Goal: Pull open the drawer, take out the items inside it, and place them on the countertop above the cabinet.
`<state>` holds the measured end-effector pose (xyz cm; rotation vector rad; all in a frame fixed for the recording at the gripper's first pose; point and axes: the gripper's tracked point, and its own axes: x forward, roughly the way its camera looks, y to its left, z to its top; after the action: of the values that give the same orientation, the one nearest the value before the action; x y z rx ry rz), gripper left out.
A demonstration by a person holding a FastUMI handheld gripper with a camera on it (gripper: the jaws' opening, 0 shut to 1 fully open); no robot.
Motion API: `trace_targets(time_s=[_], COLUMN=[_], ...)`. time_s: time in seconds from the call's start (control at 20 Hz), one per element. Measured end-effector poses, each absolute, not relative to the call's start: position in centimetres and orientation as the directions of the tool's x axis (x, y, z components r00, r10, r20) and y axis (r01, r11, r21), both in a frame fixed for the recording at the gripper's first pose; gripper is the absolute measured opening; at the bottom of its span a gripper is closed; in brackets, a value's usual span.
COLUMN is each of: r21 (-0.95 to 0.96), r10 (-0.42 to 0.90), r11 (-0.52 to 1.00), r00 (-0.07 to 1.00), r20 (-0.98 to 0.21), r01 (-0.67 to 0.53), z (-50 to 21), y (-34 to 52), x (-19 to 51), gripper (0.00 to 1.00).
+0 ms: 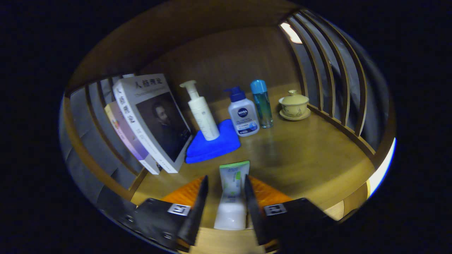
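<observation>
Two fingers of the claw stand apart with a white tube between them, its green-banded end pointing away; the fingers sit close along its sides, but whether they press on it is hard to tell from here. The tube lies on the wooden counter, at its near edge. Just beyond it to the left is a folded blue cloth, and a white pump bottle stands upright on the cloth. Right of that stands a white bottle with a dark blue pump, touching or just beside the cloth, then a clear blue bottle with a blue cap next to it. Farther right, well apart from the tube, a lidded cream cup on a saucer sits near the slatted wooden side rail. At far left two books lean against the opposite slats.
</observation>
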<state>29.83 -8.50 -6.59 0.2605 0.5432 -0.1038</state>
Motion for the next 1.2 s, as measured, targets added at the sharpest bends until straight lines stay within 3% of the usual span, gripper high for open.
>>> trace_targets(time_s=[0.1, 0.45, 0.75, 1.2], r21=[0.151, 0.046, 0.001, -0.065], r10=[-0.044, -0.03, -0.019, -0.046], r11=[0.98, 0.998, 1.0, 0.997], r00=[0.88, 0.959, 0.982, 0.997], r20=[-0.473, -0.281, -0.187, -0.057], r01=[0.131, 0.045, 0.02, 0.042], z=[-5.0, 0.0, 1.5, -1.2], y=[-8.2, -5.2, -3.3, 0.3], x=[28.8, 20.7, 14.1, 4.0], gripper=[0.99, 0.98, 0.98, 0.98])
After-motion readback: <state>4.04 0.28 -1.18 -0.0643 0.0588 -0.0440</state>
